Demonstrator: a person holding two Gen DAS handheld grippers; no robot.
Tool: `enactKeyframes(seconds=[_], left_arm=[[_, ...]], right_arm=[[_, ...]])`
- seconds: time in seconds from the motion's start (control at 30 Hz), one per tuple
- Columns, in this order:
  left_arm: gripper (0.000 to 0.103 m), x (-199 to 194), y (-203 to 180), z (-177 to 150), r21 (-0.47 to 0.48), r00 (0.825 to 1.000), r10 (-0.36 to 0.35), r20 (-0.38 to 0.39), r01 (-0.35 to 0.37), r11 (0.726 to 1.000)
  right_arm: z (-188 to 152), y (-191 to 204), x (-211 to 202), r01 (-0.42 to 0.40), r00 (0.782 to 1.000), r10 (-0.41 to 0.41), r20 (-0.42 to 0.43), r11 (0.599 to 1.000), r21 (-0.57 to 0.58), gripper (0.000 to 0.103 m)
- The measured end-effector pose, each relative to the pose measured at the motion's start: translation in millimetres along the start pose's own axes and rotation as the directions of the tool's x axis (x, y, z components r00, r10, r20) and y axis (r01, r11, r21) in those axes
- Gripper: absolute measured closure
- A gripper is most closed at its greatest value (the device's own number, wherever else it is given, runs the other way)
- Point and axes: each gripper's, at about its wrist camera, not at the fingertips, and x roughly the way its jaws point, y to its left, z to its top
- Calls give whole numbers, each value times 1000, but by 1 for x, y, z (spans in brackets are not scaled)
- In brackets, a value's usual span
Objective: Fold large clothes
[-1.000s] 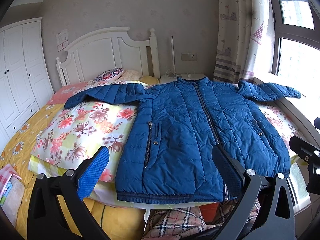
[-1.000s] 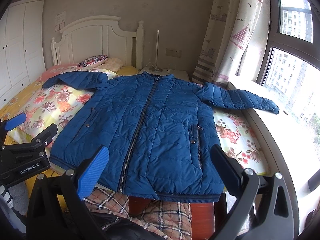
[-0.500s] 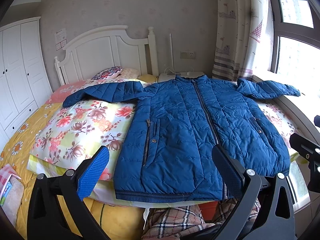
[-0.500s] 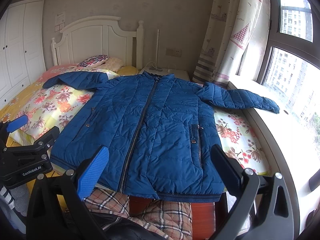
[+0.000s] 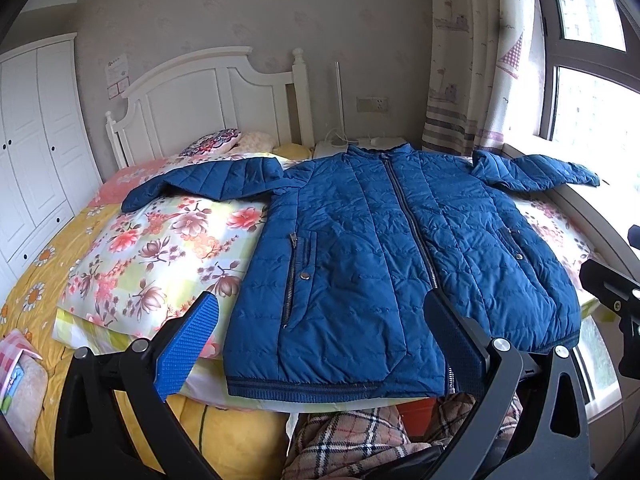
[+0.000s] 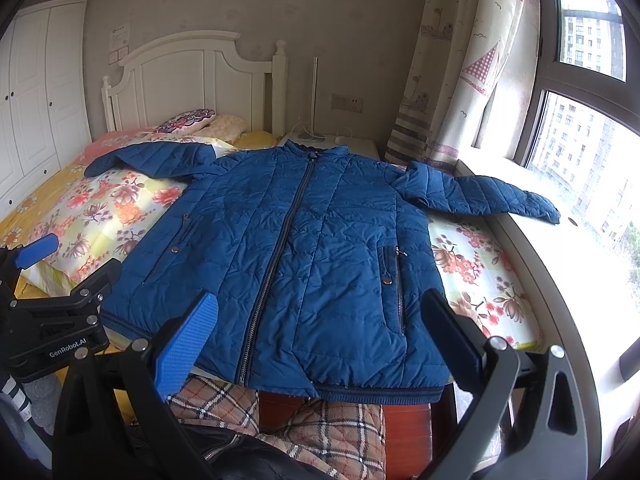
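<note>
Here, blue quilted jacket flat on the bed, both grippers' fingers spread wide, empty

- Jacket: deep blue, quilted, dark zip.
- Quilt beside the jacket: pale, pink-and-brown flowers.
- Sheet beyond the quilt: yellow, daisies.
- Blanket below the jacket's hem: tan plaid.
- Headboard: white.

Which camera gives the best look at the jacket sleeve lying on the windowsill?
The right wrist view: the windowsill sleeve stretches out fully, cuff and all, in good light. The left wrist view shows the same sleeve smaller, squeezed near the edge against window glare.
</note>
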Motion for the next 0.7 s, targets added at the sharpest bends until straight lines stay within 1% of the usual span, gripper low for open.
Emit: enactKeyframes(seconds=[0.2,0.33,0.6,0.7], left_arm=[[4,6,-2,-1,8,1000,0,-15,0,1000],[4,20,-6,-2,17,999,2,-40,-1,1000],[5,54,-13,-3,33,995,8,-104,-5,999],[4,75,-22,6,50,993,2,-116,4,999]], right_arm=[[-2,-2,7,-8,1000,8,-15,1000,5,2],[-4,-4,19,-12,999,12,-39,1000,11,2],[-12,-12,62,-10,992,15,-121,999,39,2],[-14,-15,82,-12,990,18,-140,999,44,2]])
